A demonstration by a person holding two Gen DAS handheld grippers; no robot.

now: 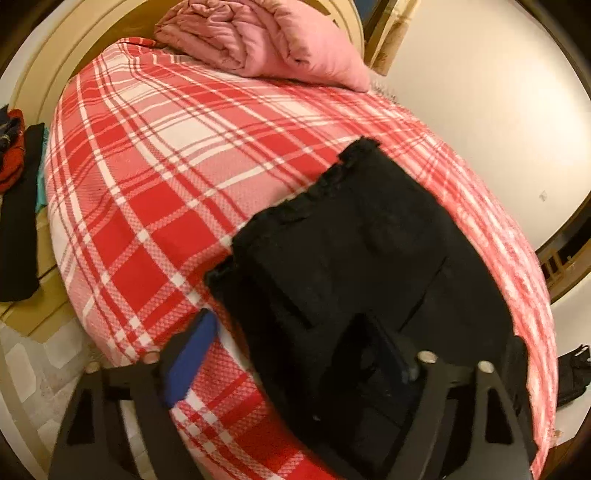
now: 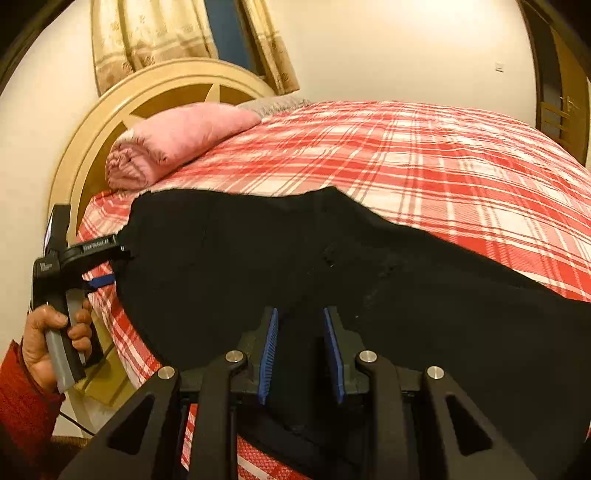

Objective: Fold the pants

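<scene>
Black pants (image 1: 351,240) lie flat on a bed with a red and white plaid cover (image 1: 147,184), near its front edge. My left gripper (image 1: 291,321) is open and straddles the pants' left edge: its blue pad (image 1: 192,354) rests over the plaid, while the other finger is over the black cloth. In the right wrist view the pants (image 2: 295,258) spread across the foreground. My right gripper (image 2: 301,350) is nearly closed, with a fold of black cloth filling the gap between its blue pads (image 2: 267,350). A hand (image 2: 55,332) holds the left gripper (image 2: 114,264) at the pants' far left edge.
A rolled pink quilt (image 1: 258,40) lies at the head of the bed by the round cream headboard (image 2: 110,110). Red and dark clothes (image 1: 11,147) are piled beside the bed on the left. Curtains (image 2: 147,33) hang behind, and a doorway (image 2: 561,92) is on the right.
</scene>
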